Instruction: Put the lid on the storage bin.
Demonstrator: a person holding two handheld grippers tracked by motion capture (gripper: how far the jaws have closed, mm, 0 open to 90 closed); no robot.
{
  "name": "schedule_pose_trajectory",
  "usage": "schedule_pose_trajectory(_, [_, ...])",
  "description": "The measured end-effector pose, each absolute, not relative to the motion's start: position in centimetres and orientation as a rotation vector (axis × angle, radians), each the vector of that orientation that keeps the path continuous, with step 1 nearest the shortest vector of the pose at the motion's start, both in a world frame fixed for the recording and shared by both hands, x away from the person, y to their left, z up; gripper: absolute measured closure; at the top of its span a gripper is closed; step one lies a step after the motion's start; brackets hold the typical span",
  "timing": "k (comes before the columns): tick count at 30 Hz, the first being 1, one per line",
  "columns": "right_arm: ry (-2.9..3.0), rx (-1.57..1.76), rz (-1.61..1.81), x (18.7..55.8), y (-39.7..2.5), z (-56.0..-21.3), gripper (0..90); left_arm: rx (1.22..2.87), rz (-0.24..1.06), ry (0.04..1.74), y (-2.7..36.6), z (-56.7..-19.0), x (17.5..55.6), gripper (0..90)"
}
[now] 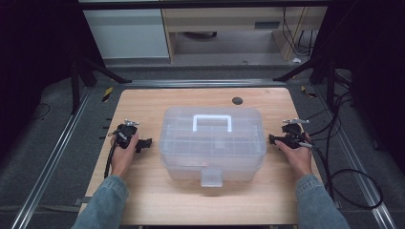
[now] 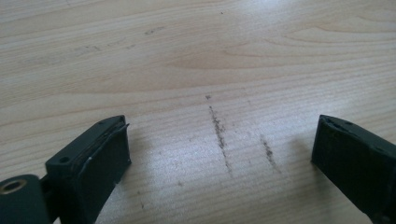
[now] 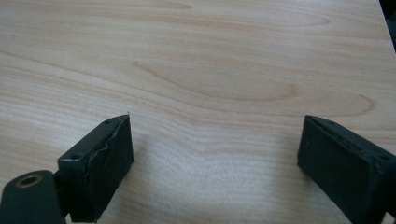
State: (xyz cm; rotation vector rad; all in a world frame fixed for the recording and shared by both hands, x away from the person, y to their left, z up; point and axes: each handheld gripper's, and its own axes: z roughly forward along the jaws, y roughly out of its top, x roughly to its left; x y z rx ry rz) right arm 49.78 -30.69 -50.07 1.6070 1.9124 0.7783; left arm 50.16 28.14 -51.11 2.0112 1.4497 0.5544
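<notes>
Clear box flanked by two wide-spread tools on the wooden counter.

The counter [image 1: 143,102] is seen bare at its edges, and a clear plastic box [image 1: 213,143] with a white handle [image 1: 212,122] is set at its middle, latch [image 1: 211,178] turned toward the person. The left tool [image 1: 144,142] is held just beside the box's left wall, the right tool [image 1: 273,139] just beside its right wall; neither is seen touching it. In both gripper views the jaws are spread wide over bare wood, scuff marks [image 2: 219,135] showing beneath the left. A small dark disc [image 1: 237,100] is noted behind the box.
</notes>
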Motion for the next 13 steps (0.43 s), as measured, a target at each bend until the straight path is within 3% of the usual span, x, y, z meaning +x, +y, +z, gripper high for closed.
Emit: schedule_pose_trajectory(13, [1.877,1.621,0.784,49.90,-30.12,-50.48,2.0,1.963,0.591,1.419,27.93,-51.69,50.11,0.0])
